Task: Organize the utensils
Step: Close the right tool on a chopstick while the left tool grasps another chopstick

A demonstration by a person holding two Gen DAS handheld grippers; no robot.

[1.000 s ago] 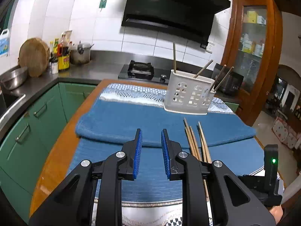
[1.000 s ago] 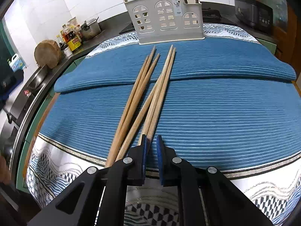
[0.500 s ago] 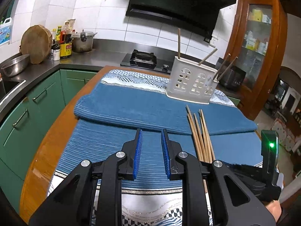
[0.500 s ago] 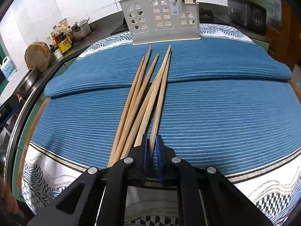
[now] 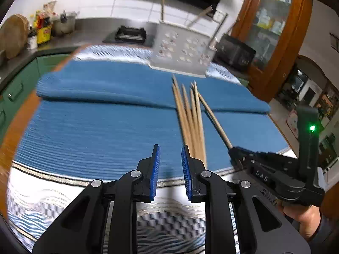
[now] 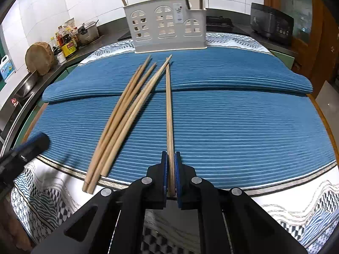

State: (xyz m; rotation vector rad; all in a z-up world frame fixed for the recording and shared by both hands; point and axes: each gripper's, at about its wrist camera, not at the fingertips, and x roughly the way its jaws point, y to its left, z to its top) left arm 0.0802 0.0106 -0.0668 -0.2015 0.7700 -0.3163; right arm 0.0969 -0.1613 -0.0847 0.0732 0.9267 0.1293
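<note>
Clamping one light, stiff chopstick (image 6: 169, 114) near the table's front edge, right gripper (image 6: 171, 170) risks pivot; left gripper (image 5: 168, 170) apart, empty

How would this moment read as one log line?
right gripper: shut on one chopstick | left gripper: empty | loose chopsticks: on blue mat

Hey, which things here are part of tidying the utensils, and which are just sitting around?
Part of the job:
- chopstick clamped in the right tongs
- loose chopsticks on the blue mat
- white holder
- left tongs, holding nothing

Just lying about:
- wooden board
- condiment bottles
- black appliance
</note>
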